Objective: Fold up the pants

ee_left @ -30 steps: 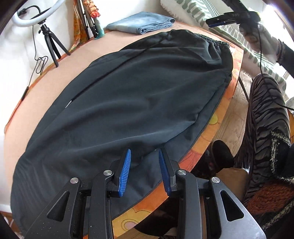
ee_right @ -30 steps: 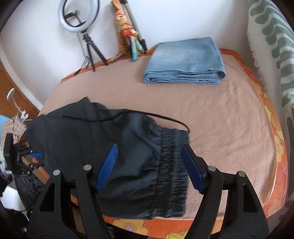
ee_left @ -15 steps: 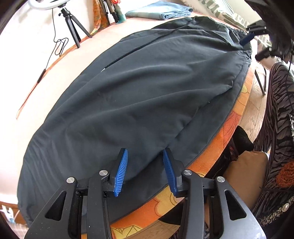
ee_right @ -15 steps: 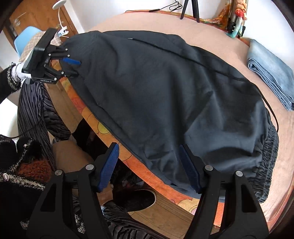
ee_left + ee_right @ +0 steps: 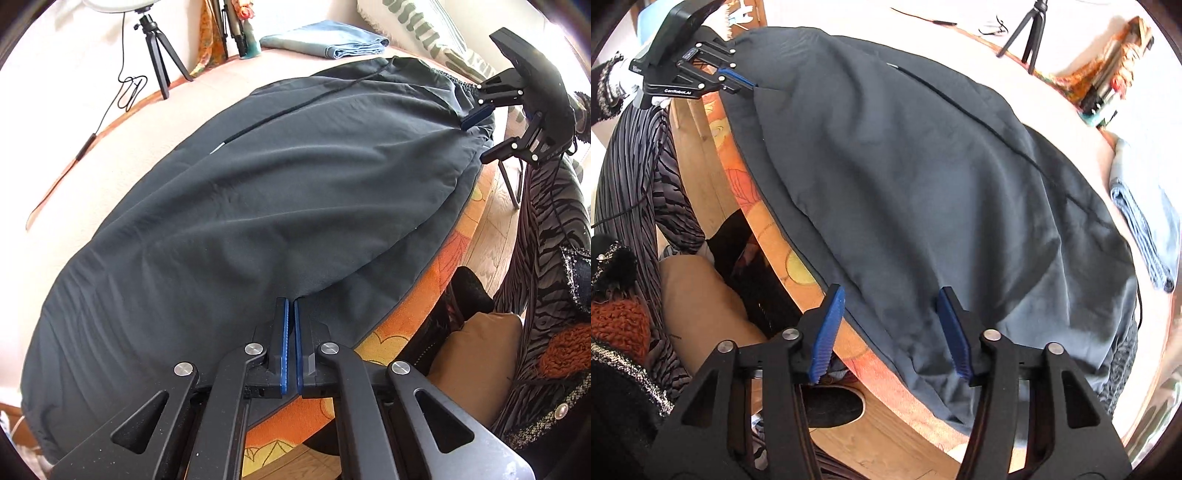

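Observation:
Dark pants (image 5: 258, 192) lie flat along the round table, one leg over the other, waistband at the far right. My left gripper (image 5: 290, 306) is shut on the near edge of the upper leg layer, close to the table's rim. From the right wrist view the left gripper (image 5: 738, 79) pinches that same edge at the top left. My right gripper (image 5: 890, 293) straddles the pants (image 5: 923, 166) near the waist end; its jaws are closing with the fabric edge between them, pads apart from the cloth. In the left wrist view the right gripper (image 5: 476, 136) has one finger above the cloth and one below.
Folded blue jeans (image 5: 325, 40) lie at the far side of the table. A tripod (image 5: 159, 55) with a cable stands at the back left. The orange flowered table edge (image 5: 443, 266) runs beside a person's striped trousers (image 5: 546, 221) and a tan cushion (image 5: 472, 350).
My left jaws have closed on the pants' near edge. The right gripper swung round from over the waistband to the table's rim side, and its jaws have narrowed around the fabric edge.

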Motion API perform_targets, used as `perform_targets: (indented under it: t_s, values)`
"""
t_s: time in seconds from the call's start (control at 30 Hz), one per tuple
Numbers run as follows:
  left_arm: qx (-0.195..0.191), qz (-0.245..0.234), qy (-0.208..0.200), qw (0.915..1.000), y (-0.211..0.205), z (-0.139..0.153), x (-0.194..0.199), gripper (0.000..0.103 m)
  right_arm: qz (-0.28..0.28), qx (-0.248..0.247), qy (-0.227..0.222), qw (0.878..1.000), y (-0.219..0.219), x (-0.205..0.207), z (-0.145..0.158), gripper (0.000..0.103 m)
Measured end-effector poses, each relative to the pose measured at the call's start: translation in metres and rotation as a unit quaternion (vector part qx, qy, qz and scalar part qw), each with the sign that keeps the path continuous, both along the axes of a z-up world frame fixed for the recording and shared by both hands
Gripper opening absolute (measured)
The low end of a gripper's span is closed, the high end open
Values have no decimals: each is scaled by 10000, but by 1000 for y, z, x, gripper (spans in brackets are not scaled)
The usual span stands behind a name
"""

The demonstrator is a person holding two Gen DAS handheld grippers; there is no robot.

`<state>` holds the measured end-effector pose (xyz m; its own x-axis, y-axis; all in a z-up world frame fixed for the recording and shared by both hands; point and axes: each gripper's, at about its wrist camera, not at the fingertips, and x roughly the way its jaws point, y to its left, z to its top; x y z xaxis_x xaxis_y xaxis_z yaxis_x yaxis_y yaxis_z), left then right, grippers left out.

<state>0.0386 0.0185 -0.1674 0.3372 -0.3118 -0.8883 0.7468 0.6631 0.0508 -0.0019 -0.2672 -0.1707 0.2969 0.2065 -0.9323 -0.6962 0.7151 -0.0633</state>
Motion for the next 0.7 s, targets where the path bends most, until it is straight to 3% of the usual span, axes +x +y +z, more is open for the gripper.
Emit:
perform_targets:
  t_s: [0.23,0.3,0.5,0.7]
  values:
    - [1,-70,-47,10000,2,9,-3,1,374,-242,84,9990,19,6,-12,9]
    - [4,-88,-43,10000,3,12,-5,1,401,-280,-22,9988,20,3,-8,4]
    - [30,-194,-16,9998,8,17,-19,1,602,71,45,9982,10,-7,19,3]
    - [-94,-38,378,9992,14,-4,-21,4,575,-87,282,9979,16,-10,-4,3]
